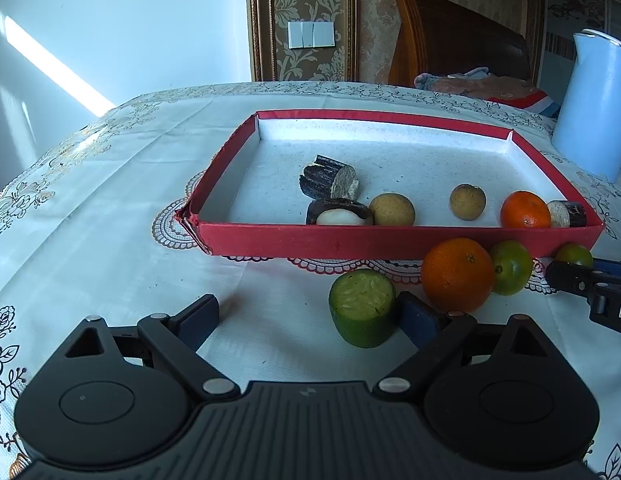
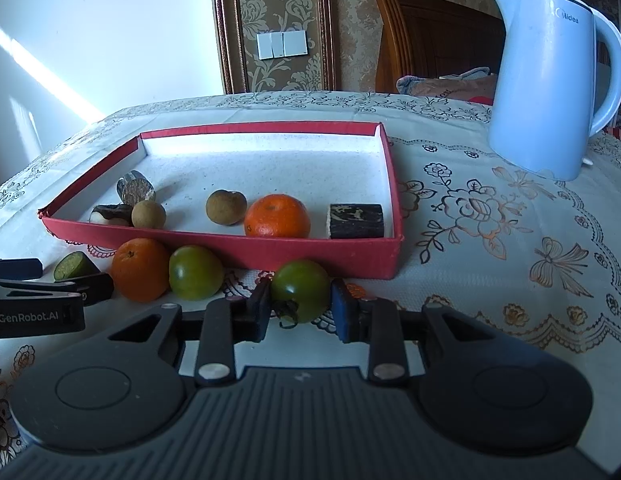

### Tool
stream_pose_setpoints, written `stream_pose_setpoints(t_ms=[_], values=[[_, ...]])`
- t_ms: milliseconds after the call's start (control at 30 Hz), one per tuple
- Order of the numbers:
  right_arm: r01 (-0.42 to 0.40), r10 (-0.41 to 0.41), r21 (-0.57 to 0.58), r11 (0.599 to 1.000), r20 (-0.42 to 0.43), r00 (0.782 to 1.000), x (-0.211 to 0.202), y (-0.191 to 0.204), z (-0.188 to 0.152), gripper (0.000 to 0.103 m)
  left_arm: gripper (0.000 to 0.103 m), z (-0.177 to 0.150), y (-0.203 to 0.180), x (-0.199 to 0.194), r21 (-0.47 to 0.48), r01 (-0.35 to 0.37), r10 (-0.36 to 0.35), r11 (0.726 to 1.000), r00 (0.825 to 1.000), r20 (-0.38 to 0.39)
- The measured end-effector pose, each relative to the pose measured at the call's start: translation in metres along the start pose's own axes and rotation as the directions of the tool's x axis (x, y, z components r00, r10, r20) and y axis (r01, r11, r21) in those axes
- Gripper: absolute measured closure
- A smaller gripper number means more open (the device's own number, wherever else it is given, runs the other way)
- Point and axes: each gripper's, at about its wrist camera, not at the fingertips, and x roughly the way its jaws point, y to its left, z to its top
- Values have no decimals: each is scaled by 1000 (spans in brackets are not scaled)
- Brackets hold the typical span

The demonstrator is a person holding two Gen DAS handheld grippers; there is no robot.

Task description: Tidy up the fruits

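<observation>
My left gripper [image 1: 308,309] stands wide open on the tablecloth. A cut green cucumber piece [image 1: 362,306] stands between its fingers, close to the right-hand one. My right gripper [image 2: 300,309] is shut on a green tomato [image 2: 300,295] on the cloth just in front of the red tray [image 2: 270,249]. An orange [image 1: 456,274] and a second green tomato [image 1: 510,266] lie between the two grippers against the tray's front wall. Inside the tray are a mandarin [image 2: 277,216], two brown longans [image 2: 226,206] and dark sugarcane pieces [image 2: 356,221].
A pale blue kettle [image 2: 550,80] stands at the back right beyond the tray. The patterned tablecloth [image 2: 490,240] stretches to the right of the tray. A wooden headboard and bedding lie behind the table.
</observation>
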Motion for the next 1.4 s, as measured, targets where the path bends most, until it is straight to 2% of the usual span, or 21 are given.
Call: stream_pose_setpoints(t_ms=[233, 333, 500, 700, 1133, 1400], values=[[-4, 4, 6, 1000, 0, 1000, 0, -1, 0, 74, 19, -3, -3, -5, 13, 20, -21, 1000, 1000, 24], [-9, 9, 11, 1000, 0, 1000, 0, -1, 0, 74, 26, -4, -4, -7, 21, 33, -33, 999, 999, 33], [-16, 16, 20, 1000, 2, 1000, 0, -3, 0, 74, 47, -6, -8, -11, 33, 45, -47, 998, 998, 49], [-19, 19, 25, 999, 2, 1000, 0, -4, 0, 74, 59, -6, -9, -12, 43, 57, -59, 997, 997, 55], [-21, 21, 27, 999, 2, 1000, 0, -4, 0, 74, 70, -7, -19, -12, 84, 36, -41, 996, 997, 60], [-21, 21, 27, 999, 2, 1000, 0, -5, 0, 74, 70, -8, -20, -14, 81, 29, -34, 996, 997, 63]])
